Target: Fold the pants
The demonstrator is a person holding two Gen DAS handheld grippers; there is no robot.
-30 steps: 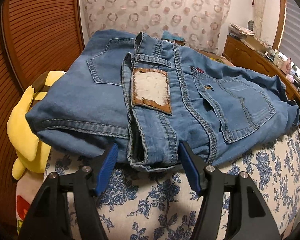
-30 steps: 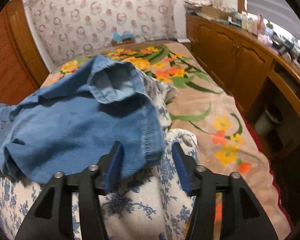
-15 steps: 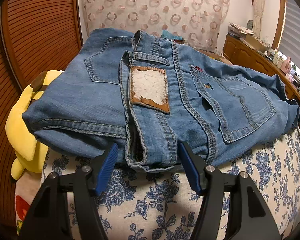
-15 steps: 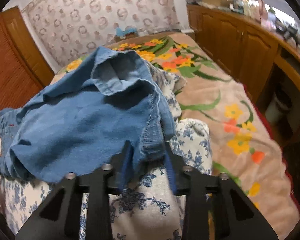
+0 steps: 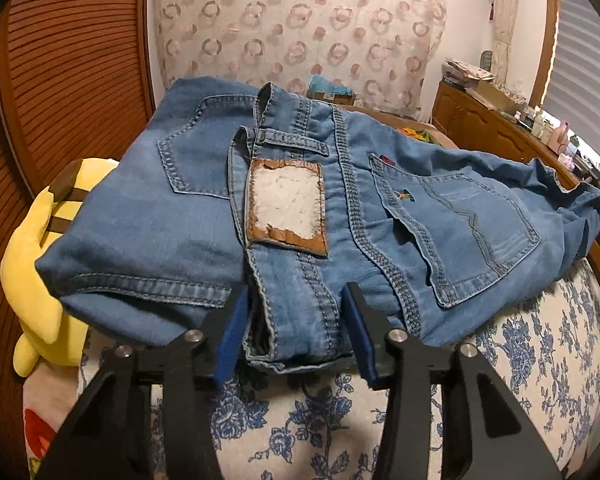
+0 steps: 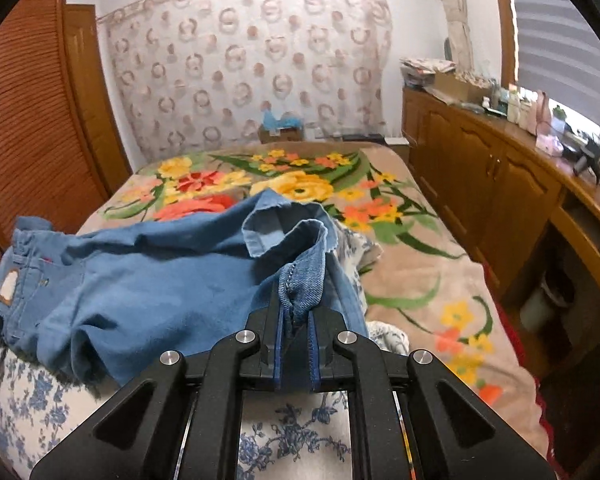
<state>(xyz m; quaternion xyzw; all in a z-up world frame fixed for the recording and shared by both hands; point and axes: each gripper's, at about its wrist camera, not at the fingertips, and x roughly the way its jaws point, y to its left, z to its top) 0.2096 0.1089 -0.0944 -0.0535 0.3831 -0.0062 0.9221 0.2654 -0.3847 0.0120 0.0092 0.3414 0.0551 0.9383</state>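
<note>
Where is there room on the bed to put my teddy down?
The flowered blanket lies bare between the jeans and the wooden cabinets. The blue-flowered quilt is crowded: jeans cover it, with a yellow plush toy alongside.

The pants point(image 5: 340, 216) lie on a cushion point(image 5: 540, 360) atop the bed point(image 6: 420, 280). A toy point(image 5: 32, 264) sits at the cushion's left edge.

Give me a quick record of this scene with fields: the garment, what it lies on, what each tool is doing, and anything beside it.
garment: blue jeans, back pockets up
surface: floral quilt
left tool: jaws closing around the waistband, not yet pressing
right tool: jaws closing on the leg hem, fabric pinched
beside: yellow plush toy
</note>
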